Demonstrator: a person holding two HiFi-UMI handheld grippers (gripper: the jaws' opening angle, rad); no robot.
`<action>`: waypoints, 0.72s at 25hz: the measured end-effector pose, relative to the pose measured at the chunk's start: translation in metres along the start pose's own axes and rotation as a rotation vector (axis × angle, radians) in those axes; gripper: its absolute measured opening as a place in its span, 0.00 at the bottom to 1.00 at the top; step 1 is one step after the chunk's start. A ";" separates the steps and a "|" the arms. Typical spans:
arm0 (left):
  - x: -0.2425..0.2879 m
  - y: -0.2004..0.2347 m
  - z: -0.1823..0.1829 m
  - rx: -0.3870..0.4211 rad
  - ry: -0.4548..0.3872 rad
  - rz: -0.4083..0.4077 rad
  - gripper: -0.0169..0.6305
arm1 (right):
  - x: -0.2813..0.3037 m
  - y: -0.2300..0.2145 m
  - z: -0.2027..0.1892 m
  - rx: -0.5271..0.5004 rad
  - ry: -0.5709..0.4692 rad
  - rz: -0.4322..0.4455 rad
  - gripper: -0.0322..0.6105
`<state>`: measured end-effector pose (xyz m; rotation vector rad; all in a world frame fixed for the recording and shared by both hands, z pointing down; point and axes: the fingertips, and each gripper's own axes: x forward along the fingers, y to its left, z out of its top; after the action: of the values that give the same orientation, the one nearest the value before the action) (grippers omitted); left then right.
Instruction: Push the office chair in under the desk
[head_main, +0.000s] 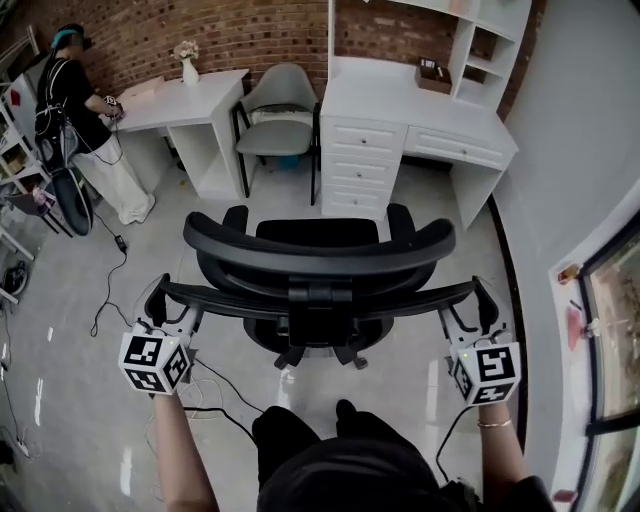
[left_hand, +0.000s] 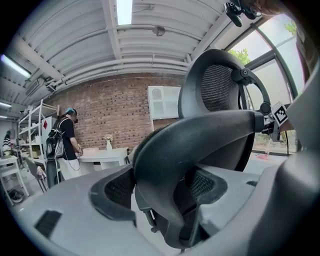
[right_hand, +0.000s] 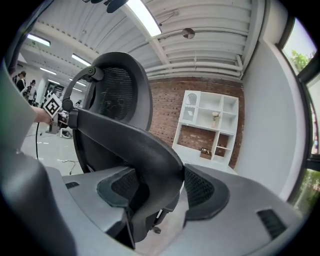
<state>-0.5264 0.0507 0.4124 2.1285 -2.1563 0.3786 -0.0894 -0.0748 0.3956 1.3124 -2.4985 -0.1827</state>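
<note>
- The chair (head_main: 320, 250) sits dead ahead of both grippers with its back to the person, out on open floor and well short of the desk (head_main: 380, 95).
- Left gripper (head_main: 170, 305) is closed on the left end of the bar (head_main: 250, 297) that runs across the chair's back. In the left gripper view (left_hand: 165, 192) both pads press on the black bar, and the jaws are only as far apart as the bar is thick.
- Right gripper (head_main: 470, 305) is the mirror of that, closed on the bar's right end. The right gripper view (right_hand: 160, 192) shows the bar held between the pads the same way.
- The relation that matters: the bar's long axis runs left to right, square to the push direction, with one gripper on each end. Neither hand is nearer, so it looks like an even two-handed shove.
- The knee gap (head_main: 428, 190) is ahead and a bit to the right, next to the drawers (head_main: 362, 165). The drawers are what's straight in front of the chair, so my guess is the push has to angle right or the chair bumps into them.
- Don't aim for the slot with the grey chair (head_main: 278, 110), left of the drawers. It's already taken.
- There's a cable (head_main: 108, 290) on the floor off to the left, clear of the chair's path as far as I can see.
- Writing: I can't read any. There's no brand visible on the chair, only the black-and-white square markers on the gripper cubes (head_main: 155, 362).
</note>
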 end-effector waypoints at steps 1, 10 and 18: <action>0.002 0.004 -0.002 0.002 0.009 -0.018 0.49 | -0.003 0.006 -0.001 0.007 0.007 -0.019 0.46; 0.029 0.057 0.000 0.070 0.007 -0.261 0.49 | -0.029 0.066 0.010 0.076 0.052 -0.257 0.46; 0.068 0.111 0.001 0.107 0.046 -0.406 0.49 | -0.037 0.137 0.025 0.120 0.091 -0.434 0.46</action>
<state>-0.6385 -0.0157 0.4150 2.5098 -1.6528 0.5044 -0.1851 0.0327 0.3992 1.8560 -2.1483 -0.0662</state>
